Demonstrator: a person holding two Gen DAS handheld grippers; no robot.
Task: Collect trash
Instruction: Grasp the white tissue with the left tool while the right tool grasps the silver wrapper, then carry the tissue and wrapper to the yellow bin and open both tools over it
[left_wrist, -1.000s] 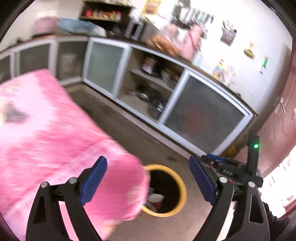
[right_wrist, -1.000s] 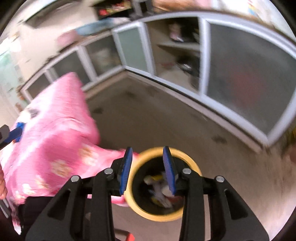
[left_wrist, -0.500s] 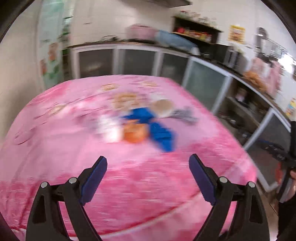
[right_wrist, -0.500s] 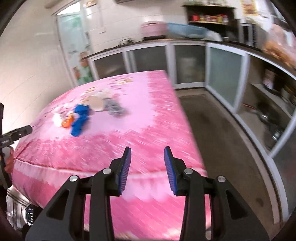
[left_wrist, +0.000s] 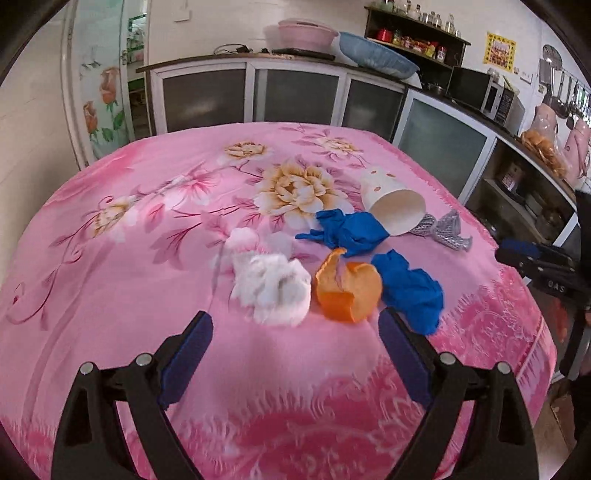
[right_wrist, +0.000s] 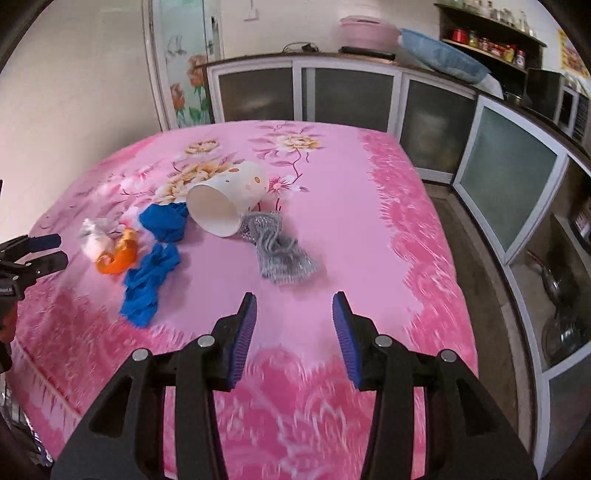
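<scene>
Orange peel (left_wrist: 347, 291) beside white tissue (left_wrist: 271, 290) — left gripper (left_wrist: 295, 332) wide, empty.

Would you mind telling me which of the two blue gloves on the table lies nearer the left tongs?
The blue glove right of the orange peel, beside the tongs' right finger; the other blue glove lies farther back, touching the paper cup.

Both wrist views over littered table (left_wrist: 110, 295)

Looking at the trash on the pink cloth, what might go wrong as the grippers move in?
The paper cup lies on its side and may roll if nudged. The orange peel touches the white tissue wad and a blue glove, so the wide-open left gripper could snag several.
</scene>
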